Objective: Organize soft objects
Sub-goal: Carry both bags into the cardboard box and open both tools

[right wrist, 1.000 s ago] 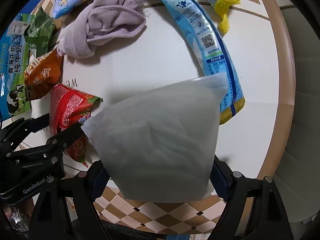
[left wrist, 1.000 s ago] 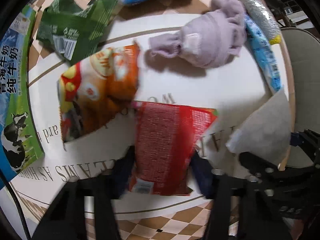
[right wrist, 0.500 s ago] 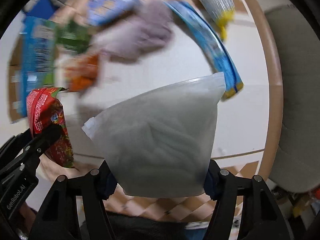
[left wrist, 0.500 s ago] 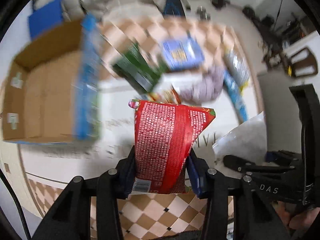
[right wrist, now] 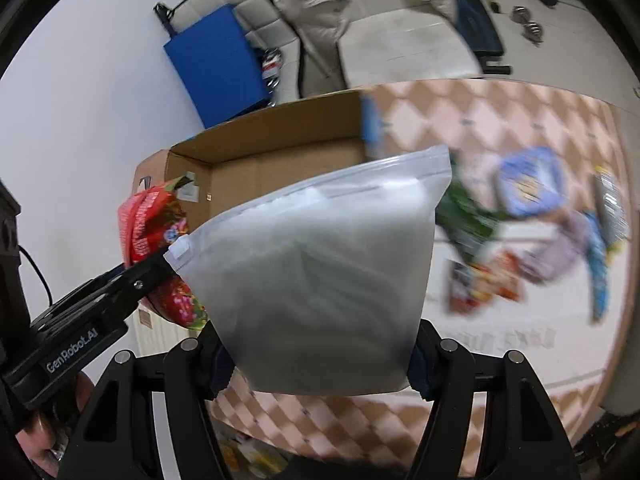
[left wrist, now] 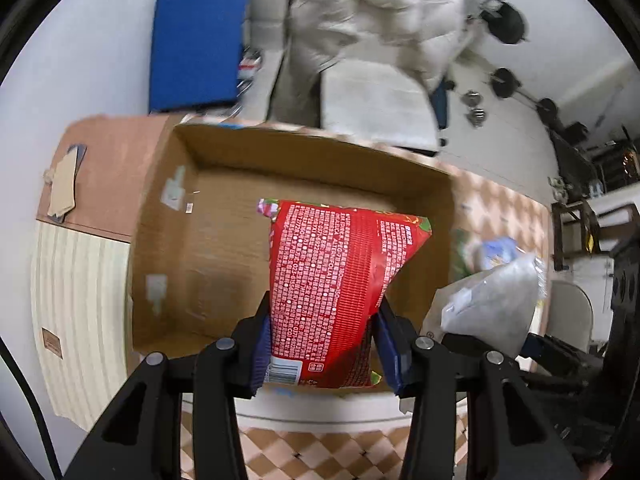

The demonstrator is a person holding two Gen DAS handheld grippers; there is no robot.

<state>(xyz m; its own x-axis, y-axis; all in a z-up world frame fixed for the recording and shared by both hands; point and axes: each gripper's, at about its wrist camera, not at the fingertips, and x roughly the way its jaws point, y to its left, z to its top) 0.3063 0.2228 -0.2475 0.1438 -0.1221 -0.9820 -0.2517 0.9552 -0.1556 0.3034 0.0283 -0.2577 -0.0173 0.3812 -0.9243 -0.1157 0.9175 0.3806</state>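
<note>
Both tools have swung up off the tabletop (right wrist: 520,128) since a second ago and now face the cardboard box (left wrist: 224,240). Your left tool (left wrist: 324,344) is clamped on the bottom of the red snack bag (left wrist: 340,276), which hangs over the open box. Your right tool (right wrist: 320,364) pinches the frosted zip bag (right wrist: 328,272) by its base, just right of the box. Both look light, crinkly and slippery, so grip the seams.

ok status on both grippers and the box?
Left gripper shut on red snack bag, above open cardboard box. Right gripper shut on frosted zip pouch. Nothing blocking.
</note>
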